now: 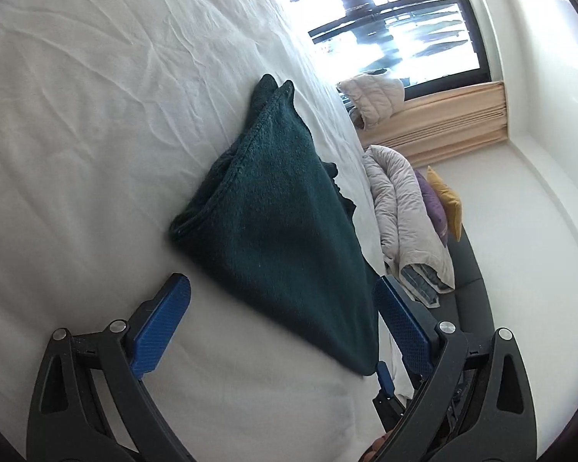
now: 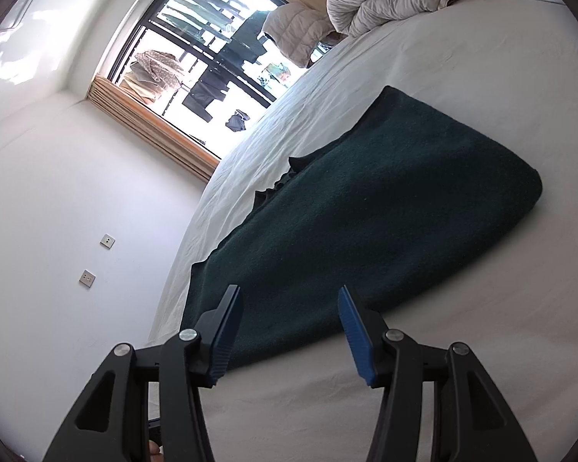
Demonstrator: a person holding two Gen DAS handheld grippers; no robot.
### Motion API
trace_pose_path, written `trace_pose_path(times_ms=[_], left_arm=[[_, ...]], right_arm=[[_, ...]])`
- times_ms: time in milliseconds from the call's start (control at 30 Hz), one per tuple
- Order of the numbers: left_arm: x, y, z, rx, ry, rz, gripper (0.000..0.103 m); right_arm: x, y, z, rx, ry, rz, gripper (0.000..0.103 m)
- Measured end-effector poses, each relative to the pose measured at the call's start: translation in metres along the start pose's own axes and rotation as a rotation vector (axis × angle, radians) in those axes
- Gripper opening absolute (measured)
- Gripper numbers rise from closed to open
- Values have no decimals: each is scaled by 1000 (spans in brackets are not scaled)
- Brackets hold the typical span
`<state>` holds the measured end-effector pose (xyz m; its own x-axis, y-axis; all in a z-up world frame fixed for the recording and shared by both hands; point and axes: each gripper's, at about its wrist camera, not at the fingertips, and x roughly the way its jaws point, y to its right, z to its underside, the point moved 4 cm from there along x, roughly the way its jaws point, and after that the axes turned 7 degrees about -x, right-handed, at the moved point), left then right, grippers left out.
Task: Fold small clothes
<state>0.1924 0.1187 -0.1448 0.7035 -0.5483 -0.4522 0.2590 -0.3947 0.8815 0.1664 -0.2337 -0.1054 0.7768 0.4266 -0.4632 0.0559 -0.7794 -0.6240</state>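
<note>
While the folded green cloth [image 1: 273, 208] lies on the bed [image 1: 96, 115], both the left gripper [image 1: 283, 288] and right gripper [image 2: 289, 300] gape empty at six o'clock.

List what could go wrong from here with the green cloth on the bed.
1. The dark green cloth lies close to the edge of the white bed sheet; a careless tug could slide it off the bed.
2. Its layers look uneven along that edge, with ruffled bits sticking out, so another fold may come out crooked.
3. Both the left gripper and the right gripper are open and hold nothing; closing low could pinch the sheet together with the cloth.
</note>
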Motion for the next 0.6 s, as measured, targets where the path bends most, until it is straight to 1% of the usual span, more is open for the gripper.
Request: trace_pose_path(times_ms=[33, 67, 133, 167, 200, 267, 300, 367, 400, 467, 533, 600], left_arm=[[7, 2, -3, -2, -1, 3, 97], [14, 4, -5, 0, -9, -1, 96], [26, 11, -9, 9, -19, -7, 96], [33, 14, -11, 16, -26, -10, 95], [38, 18, -12, 23, -30, -14, 92], [51, 23, -14, 30, -57, 2, 63], [58, 23, -15, 26, -73, -2, 57], [70, 21, -18, 35, -79, -27, 32], [75, 19, -19, 38, -80, -37, 30], [80, 16, -22, 49, -71, -53, 19], [81, 14, -26, 67, -58, -72, 14], [80, 14, -28, 89, -37, -84, 13]], right_arm=[[5, -5, -3, -18, -11, -1, 53], [10, -9, -6, -33, -22, 1, 50], [21, -17, -11, -59, -46, 8, 40], [28, -19, -14, -70, -61, 10, 34], [36, -22, -16, -80, -79, 14, 28], [54, -26, -23, -105, -114, 23, 24], [63, -27, -27, -115, -128, 31, 23], [81, -27, -34, -119, -159, 36, 22], [88, -24, -37, -117, -176, 35, 20], [106, -23, -43, -129, -197, 47, 19], [123, -20, -47, -132, -221, 54, 18], [140, -13, -46, -120, -251, 74, 15]])
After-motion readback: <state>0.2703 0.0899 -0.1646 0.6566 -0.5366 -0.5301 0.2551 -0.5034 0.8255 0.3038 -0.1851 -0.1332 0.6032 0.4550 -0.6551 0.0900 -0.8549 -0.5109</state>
